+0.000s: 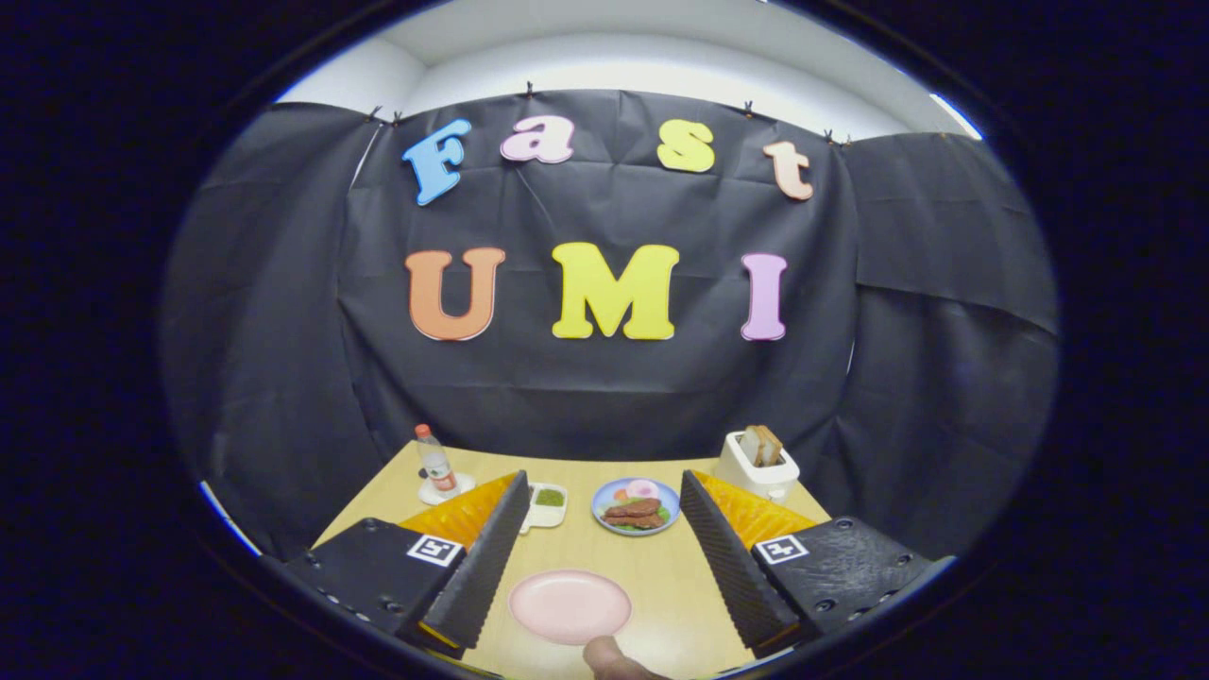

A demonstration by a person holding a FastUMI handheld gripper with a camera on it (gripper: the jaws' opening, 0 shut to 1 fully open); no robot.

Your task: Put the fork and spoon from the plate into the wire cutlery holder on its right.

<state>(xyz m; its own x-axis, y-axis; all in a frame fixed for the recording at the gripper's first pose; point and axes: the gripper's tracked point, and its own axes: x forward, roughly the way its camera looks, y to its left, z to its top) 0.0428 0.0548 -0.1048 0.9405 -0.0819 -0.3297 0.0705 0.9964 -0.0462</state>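
- Tool [600, 557]: fingers spread wide apart, gripping nothing, held above the counter [661, 576].
- A fingertip [614, 658] of a person sits at the near edge, touching the rim of the pink plate [570, 606].
- Pink plate: between the fingers, near their bases. Its surface looks bare; fork, spoon and wire holder cannot be located from here.
- Handling judgement: cutlery is stiff, light and slippery; pinch across the mid-handle, not bowl or tines.
- Beyond the fingertips: blue food plate [636, 505] ahead, small white dish [548, 503] beside the left finger.
- Farthest: bottle [434, 460] left, toaster [757, 465] right.
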